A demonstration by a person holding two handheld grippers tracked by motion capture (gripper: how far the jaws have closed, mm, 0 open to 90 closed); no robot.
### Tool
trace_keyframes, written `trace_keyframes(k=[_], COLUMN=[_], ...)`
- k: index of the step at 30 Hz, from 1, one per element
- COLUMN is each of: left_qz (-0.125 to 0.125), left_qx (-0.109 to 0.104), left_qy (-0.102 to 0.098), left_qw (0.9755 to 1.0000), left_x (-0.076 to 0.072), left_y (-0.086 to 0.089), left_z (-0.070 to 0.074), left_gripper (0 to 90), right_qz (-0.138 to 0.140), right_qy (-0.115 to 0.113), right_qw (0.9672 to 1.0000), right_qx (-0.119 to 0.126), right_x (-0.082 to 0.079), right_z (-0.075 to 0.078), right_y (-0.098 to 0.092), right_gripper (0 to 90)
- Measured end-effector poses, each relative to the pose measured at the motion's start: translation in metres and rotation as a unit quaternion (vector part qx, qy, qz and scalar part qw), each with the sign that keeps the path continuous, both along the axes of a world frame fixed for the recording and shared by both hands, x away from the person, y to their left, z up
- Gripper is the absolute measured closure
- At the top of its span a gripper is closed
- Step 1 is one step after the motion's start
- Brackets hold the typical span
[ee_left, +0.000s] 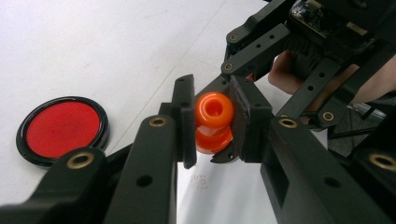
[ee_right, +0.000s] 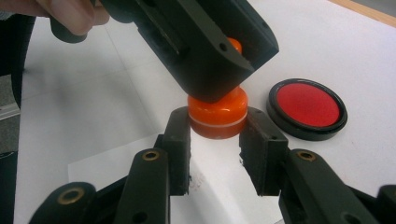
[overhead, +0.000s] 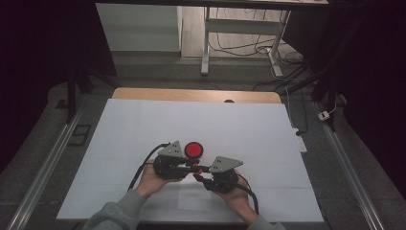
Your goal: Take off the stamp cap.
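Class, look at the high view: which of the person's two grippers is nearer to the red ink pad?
Left. The left gripper sits just beside the red ink pad; the right gripper lies farther toward the person.

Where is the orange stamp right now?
The orange stamp sits near the middle of the table's near side, gripped by both the left gripper and the right gripper, just beside the round red ink pad.

glossy orange plastic stamp [ee_right: 217, 114], matt black fingers [ee_right: 180, 140]
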State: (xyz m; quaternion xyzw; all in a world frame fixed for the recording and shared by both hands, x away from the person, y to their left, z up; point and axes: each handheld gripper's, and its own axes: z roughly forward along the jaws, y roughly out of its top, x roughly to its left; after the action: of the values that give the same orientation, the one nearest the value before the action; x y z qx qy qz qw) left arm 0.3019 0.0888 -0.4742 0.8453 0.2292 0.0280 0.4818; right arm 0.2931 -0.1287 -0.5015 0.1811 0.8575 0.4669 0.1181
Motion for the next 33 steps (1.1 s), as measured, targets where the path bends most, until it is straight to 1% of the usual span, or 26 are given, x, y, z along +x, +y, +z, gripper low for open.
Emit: trace_keyframes(k=[5, 11, 17, 19, 20, 24, 30, 33], left_qz=[0.0, 0.001, 0.005, 0.008, 0.009, 0.011, 0.011, 0.012], left_qx=[0.001, 0.001, 0.001, -0.003, -0.004, -0.005, -0.007, -0.008], left_qy=[0.001, 0.007, 0.005, 0.005, 0.004, 0.0, 0.0, -0.001], left_qw=[1.0, 1.0, 1.0, 0.9999, 0.9999, 0.9999, 0.9999, 0.9999], left_x=[0.0, 0.0008, 0.0, -0.0003, -0.0005, -0.0012, -0.0014, -0.0016], left_y=[-0.0004, 0.0001, -0.0006, -0.0007, -0.0007, -0.0009, -0.0009, -0.001], left_z=[-0.0006, -0.0013, -0.0017, -0.0021, -0.0022, -0.002, -0.0021, -0.0023], left_gripper=[72.4, 72.5, 72.6, 72.6, 72.7, 72.7, 72.7, 72.8], right_qz=[-0.001, -0.004, -0.008, -0.009, -0.011, -0.012, -0.008, -0.008], right_qy=[0.0, -0.011, -0.017, -0.015, -0.016, -0.017, -0.019, -0.019], right_qw=[1.0, 0.9999, 0.9997, 0.9998, 0.9997, 0.9998, 0.9998, 0.9998], right_qx=[-0.002, -0.008, -0.015, -0.01, -0.011, -0.005, -0.007, -0.003], right_x=[-0.0001, -0.0022, -0.0035, -0.0034, -0.0032, -0.0034, -0.003, -0.0028], right_z=[-0.0003, -0.0006, -0.0005, -0.0011, -0.0009, -0.0013, -0.0012, -0.0015], right_y=[0.0001, 0.0011, 0.0012, 0.0011, 0.0005, -0.0001, -0.0012, -0.0014], right_gripper=[63.2, 64.2, 64.7, 64.7, 64.8, 64.8, 64.9, 64.9])
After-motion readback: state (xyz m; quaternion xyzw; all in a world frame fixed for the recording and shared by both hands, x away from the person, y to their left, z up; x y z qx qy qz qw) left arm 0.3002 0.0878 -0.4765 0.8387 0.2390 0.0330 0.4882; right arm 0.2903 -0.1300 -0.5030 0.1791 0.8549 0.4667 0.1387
